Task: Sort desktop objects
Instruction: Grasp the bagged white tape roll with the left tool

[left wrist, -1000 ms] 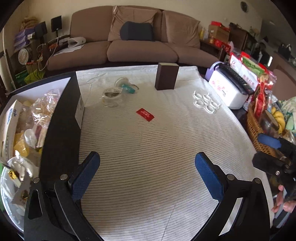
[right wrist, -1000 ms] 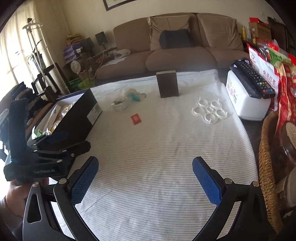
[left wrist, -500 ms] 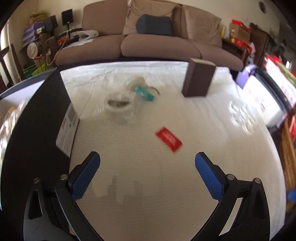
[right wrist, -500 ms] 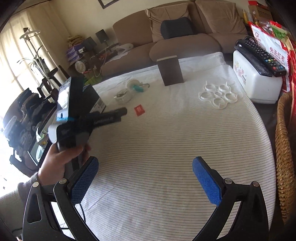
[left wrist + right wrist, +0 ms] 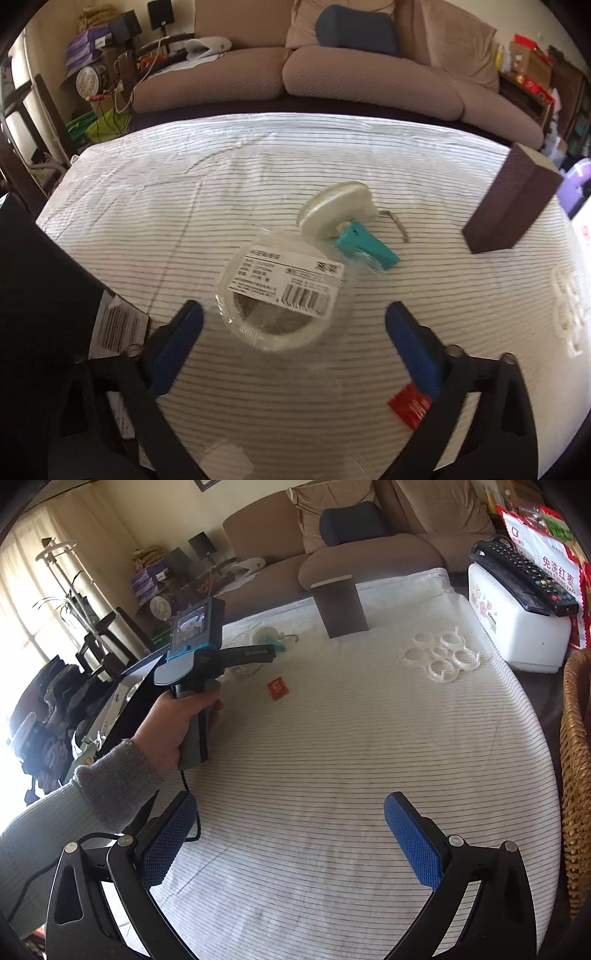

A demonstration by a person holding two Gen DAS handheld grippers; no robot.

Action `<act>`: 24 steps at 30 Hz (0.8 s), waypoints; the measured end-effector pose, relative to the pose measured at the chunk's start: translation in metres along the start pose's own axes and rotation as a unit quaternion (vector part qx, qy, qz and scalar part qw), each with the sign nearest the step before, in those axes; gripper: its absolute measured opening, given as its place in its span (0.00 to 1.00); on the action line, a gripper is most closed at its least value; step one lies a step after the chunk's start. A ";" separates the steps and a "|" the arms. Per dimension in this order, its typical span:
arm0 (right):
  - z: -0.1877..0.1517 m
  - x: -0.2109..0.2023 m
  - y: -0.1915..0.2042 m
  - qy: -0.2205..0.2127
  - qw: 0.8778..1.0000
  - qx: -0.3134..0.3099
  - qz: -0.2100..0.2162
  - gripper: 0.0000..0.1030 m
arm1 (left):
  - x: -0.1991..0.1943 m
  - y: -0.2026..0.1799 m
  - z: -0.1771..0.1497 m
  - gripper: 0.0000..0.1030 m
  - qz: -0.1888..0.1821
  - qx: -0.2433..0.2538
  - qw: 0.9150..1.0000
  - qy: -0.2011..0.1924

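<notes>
Left tool (image 5: 291,332) spread, jaws just been closing around the wrapped tape roll (image 5: 282,295) on the bench (image 5: 258,398), pads not touching. Roll looks light, stiff, with slippery film; pinch across outer rim. Right tool (image 5: 290,834) spread, empty.

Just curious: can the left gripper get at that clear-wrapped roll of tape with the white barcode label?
Probably yes. The left gripper has just been closing, its jaws open either side of the clear-wrapped tape roll, pads not yet touching. Nothing blocks it.
</notes>
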State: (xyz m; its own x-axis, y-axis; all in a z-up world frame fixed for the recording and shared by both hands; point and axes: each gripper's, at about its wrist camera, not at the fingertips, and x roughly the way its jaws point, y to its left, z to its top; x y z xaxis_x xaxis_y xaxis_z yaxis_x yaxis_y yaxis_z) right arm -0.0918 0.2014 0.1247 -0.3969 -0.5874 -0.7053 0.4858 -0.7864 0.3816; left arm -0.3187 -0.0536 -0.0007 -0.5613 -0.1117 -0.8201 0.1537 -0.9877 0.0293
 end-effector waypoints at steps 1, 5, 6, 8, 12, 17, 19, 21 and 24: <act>0.000 0.001 0.000 0.002 1.000 0.000 0.000 1.00 | 0.001 0.001 0.001 0.65 0.001 0.000 1.000 -0.002; 0.000 0.004 0.000 0.004 1.000 0.003 0.000 1.00 | -0.003 0.002 0.002 0.57 -0.025 0.009 1.000 -0.002; 0.000 0.005 0.000 0.004 1.000 0.004 0.001 1.00 | -0.010 0.003 -0.001 0.57 -0.026 0.012 1.000 -0.009; 0.000 0.006 0.000 0.005 1.000 0.004 -0.003 1.00 | -0.026 0.005 -0.008 0.57 -0.045 0.008 0.999 -0.023; 0.002 0.006 -0.001 -0.001 1.000 0.013 -0.002 1.00 | -0.065 0.006 -0.028 0.57 -0.082 0.009 0.996 -0.032; 0.003 0.001 0.002 -0.010 1.000 0.008 -0.004 1.00 | -0.136 0.019 -0.068 0.57 -0.143 0.008 0.989 -0.038; 0.004 0.001 0.003 -0.010 1.000 0.008 -0.002 1.00 | -0.169 0.027 -0.090 0.57 -0.164 0.012 0.985 -0.043; 0.004 0.001 0.006 -0.009 1.000 0.003 -0.004 1.00 | -0.195 0.040 -0.108 0.57 -0.185 0.004 0.982 -0.045; 0.004 0.003 0.015 -0.013 1.000 -0.006 -0.008 1.00 | -0.231 0.066 -0.127 0.57 -0.201 -0.006 0.978 -0.050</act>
State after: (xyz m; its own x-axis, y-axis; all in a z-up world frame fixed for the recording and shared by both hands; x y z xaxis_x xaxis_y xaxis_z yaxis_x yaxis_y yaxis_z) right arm -0.0891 0.1869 0.1307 -0.4248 -0.5798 -0.6953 0.4890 -0.7933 0.3627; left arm -0.0757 -0.0788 0.1175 -0.6545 0.2749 -0.7043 -0.0872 -0.9528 -0.2909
